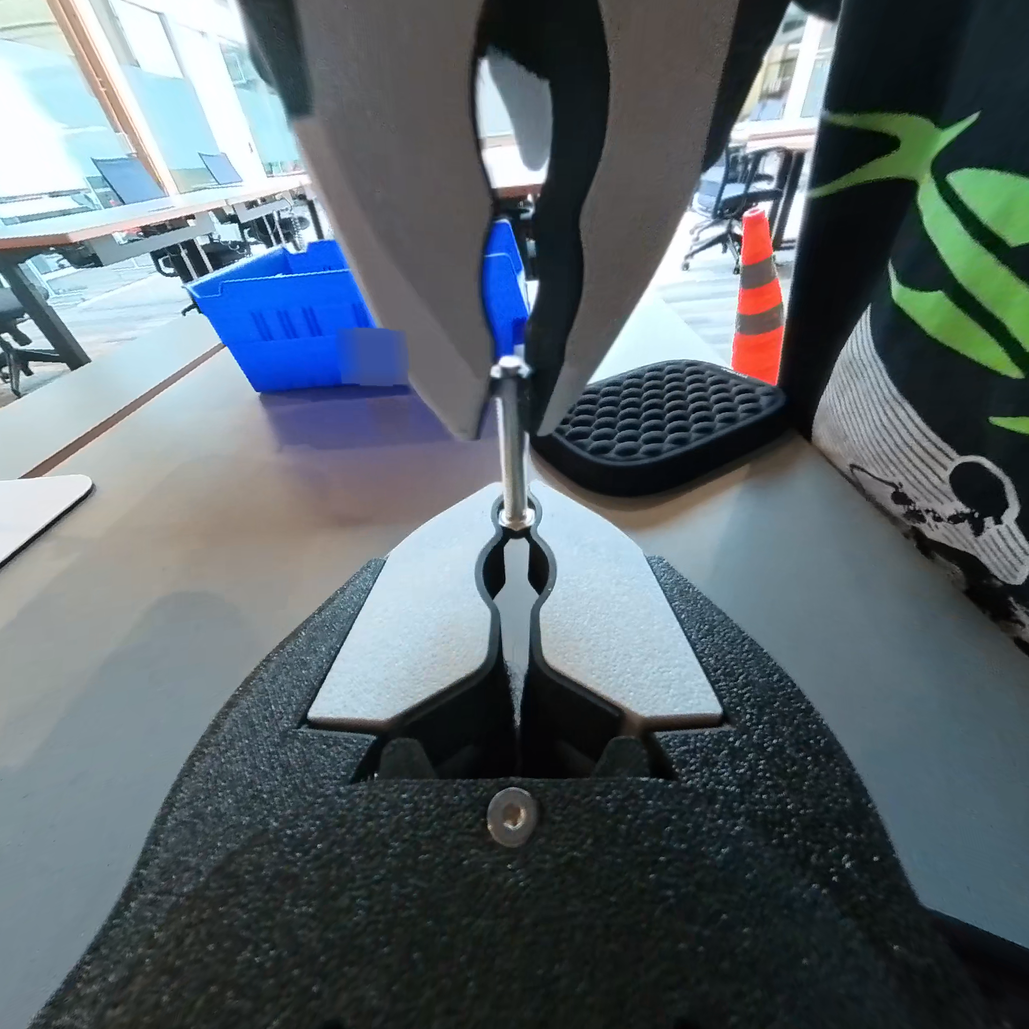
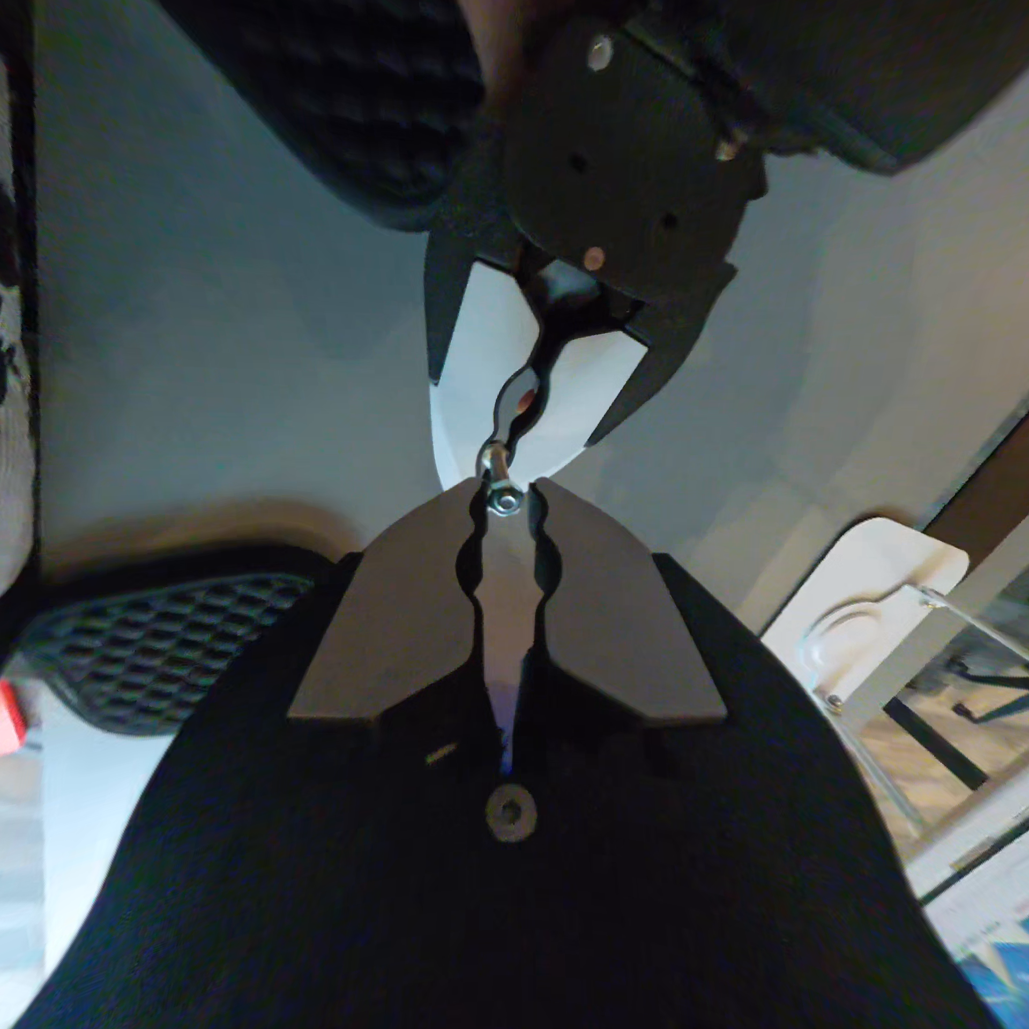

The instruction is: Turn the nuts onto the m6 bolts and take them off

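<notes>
My left gripper (image 1: pixel 515 495) is shut on the head end of a silver M6 bolt (image 1: pixel 513 445), gripping it in the notch near its fingertips. The shank points forward, above the grey table (image 1: pixel 167 612). A silver nut (image 1: pixel 509 370) sits at the bolt's far end. My right gripper (image 1: pixel 509 429) comes down from above with its fingertips on either side of the nut. In the right wrist view the nut (image 2: pixel 504 501) lies between my right gripper's (image 2: pixel 504 487) tips, with a thin gap on its right side. The left gripper (image 2: pixel 495 468) holds the bolt (image 2: pixel 495 470) opposite.
A black honeycomb mat (image 1: pixel 662 423) lies just beyond the grippers, and it also shows in the right wrist view (image 2: pixel 167 640). A blue bin (image 1: pixel 289 323) stands behind on the left. An orange cone (image 1: pixel 757 300) and a person's black shirt (image 1: pixel 946 278) are on the right. A clear stand (image 2: pixel 891 668) is nearby. Across from one pair of fingers to the other is roughly 5 cm.
</notes>
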